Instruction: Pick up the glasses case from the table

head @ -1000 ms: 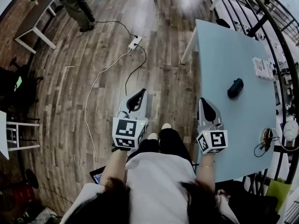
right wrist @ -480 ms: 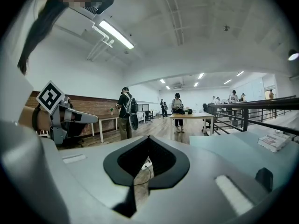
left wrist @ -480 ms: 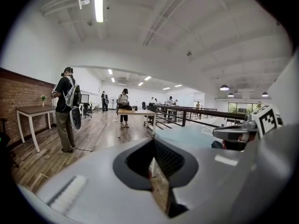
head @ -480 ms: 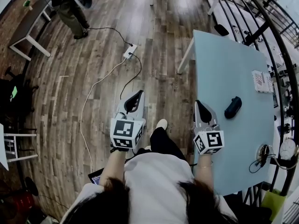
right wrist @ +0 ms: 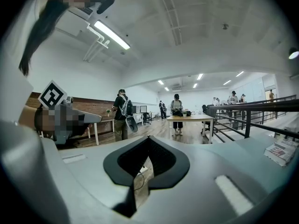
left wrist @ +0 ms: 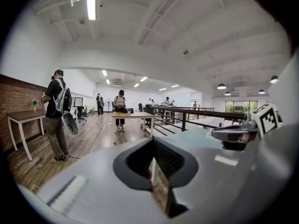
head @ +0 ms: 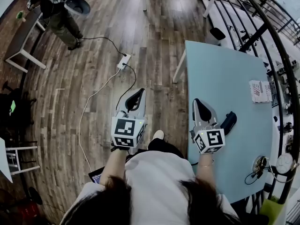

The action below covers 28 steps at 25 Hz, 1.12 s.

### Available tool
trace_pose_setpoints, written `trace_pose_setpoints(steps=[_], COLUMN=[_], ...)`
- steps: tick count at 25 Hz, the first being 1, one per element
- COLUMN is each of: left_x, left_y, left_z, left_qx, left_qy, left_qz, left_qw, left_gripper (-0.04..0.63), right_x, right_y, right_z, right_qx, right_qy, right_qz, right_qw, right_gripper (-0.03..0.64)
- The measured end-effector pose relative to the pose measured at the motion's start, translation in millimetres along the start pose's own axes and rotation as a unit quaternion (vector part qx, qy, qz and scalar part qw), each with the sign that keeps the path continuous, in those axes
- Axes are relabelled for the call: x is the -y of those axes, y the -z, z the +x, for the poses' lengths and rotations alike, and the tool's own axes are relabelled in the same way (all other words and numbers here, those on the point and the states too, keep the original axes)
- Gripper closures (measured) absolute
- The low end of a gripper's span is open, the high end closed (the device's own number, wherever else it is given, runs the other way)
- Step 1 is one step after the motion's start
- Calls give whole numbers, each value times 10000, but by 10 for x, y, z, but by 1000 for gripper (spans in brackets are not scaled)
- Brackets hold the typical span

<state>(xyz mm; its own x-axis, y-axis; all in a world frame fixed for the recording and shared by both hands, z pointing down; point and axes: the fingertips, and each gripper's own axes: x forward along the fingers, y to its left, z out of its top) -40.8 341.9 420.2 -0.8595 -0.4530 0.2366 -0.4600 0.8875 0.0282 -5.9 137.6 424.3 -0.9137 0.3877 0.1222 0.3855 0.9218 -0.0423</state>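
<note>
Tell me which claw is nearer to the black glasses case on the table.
The right. The right claw hovers over the table edge, just left of the glasses case in the head view. The left claw is over the wooden floor, well off the table.

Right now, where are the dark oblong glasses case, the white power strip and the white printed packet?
dark oblong glasses case (head: 229, 122), head view, its middle
white power strip (head: 123, 61), head view, its middle
white printed packet (head: 260, 91), head view, its cover

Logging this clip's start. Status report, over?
Left gripper shut, empty, over floor. Right gripper shut, empty, over table edge. Case lies on table just right of right gripper, not gripped. Nothing in the way.
</note>
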Motion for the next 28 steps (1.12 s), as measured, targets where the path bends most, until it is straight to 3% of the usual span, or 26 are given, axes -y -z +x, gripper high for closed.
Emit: trace_pose_setpoints(steps=[8, 13, 17, 21, 24, 26, 28], left_x=[303, 641, 960, 1452, 1850, 2160, 2498], left_y=[-149, -197, -263, -367, -462, -517, -568], left_z=[568, 901, 1278, 1733, 2095, 2342, 2563], left_qx=[-29, -58, -49, -35, -53, -83, -109], left_qy=[451, 1025, 1627, 2448, 3093, 3603, 4149], left_qz=[203, 366, 478, 656, 784, 888, 996], left_qw=[9988, 9940, 9855, 9673, 9477, 9286, 9043], left_gripper=[540, 540, 540, 540, 540, 540, 540], right_x=[506, 791, 1049, 1403, 1689, 1872, 2024], right_y=[-33, 16, 22, 49, 70, 97, 127], right_z=[-36, -211, -356, -586, -772, -947, -1156], right_qx=[99, 90, 98, 110, 94, 76, 44], right_qy=[466, 1003, 1575, 2357, 3026, 3585, 4192], right_qz=[179, 234, 236, 325, 430, 533, 637], right_qw=[9987, 9946, 9872, 9712, 9521, 9320, 9056], right_gripper=[615, 615, 615, 615, 615, 615, 615])
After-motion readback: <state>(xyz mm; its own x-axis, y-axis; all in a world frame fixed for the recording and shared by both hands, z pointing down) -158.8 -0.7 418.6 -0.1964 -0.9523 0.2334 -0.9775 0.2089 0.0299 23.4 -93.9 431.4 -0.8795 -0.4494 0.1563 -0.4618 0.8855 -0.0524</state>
